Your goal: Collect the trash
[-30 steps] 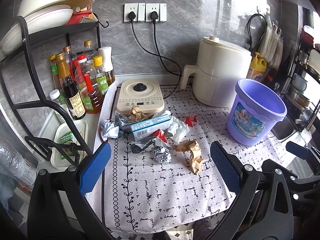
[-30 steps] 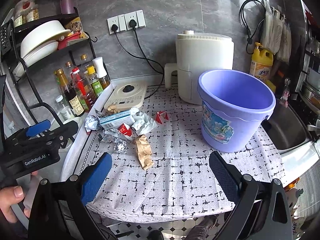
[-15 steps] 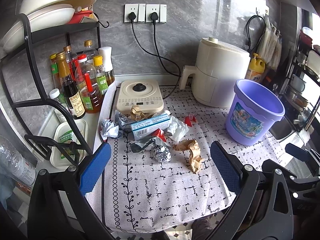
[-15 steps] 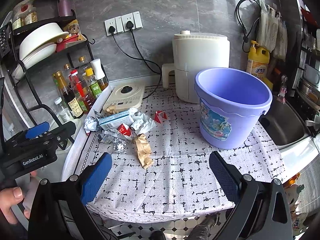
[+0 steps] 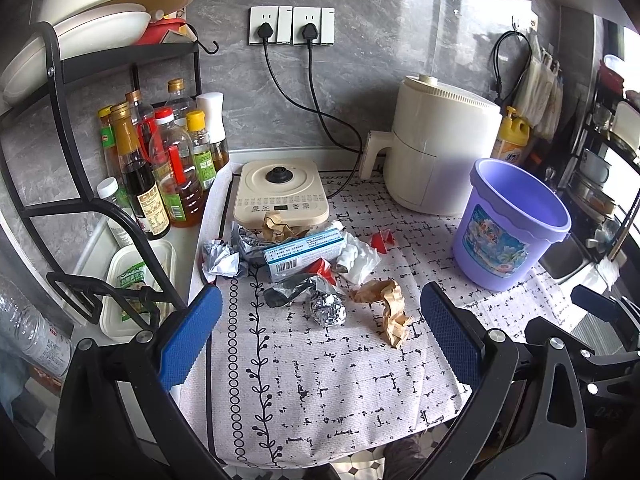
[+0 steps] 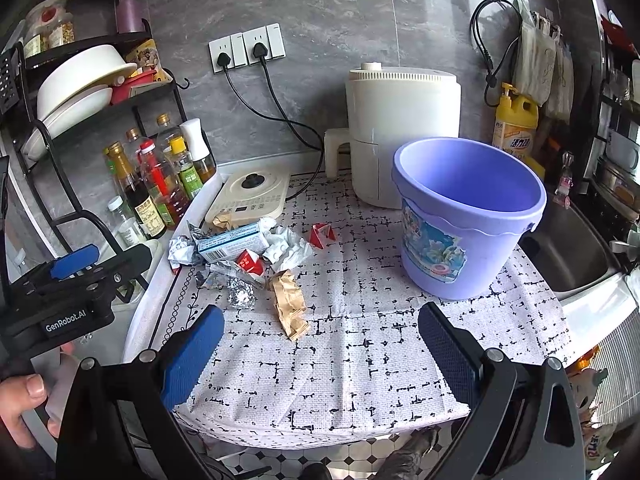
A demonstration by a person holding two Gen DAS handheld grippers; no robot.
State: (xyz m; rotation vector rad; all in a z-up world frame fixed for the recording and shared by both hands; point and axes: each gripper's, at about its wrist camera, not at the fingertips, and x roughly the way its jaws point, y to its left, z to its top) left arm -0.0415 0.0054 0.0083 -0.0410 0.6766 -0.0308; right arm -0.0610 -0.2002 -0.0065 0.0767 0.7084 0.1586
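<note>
Both tools have drawn slightly back from the desk. Left tool and right tool gape wide, holding nothing. Bare tablecloth lies ahead. Crumpled brown paper, foil ball and medicine box cluster left of the purple bucket.
</note>
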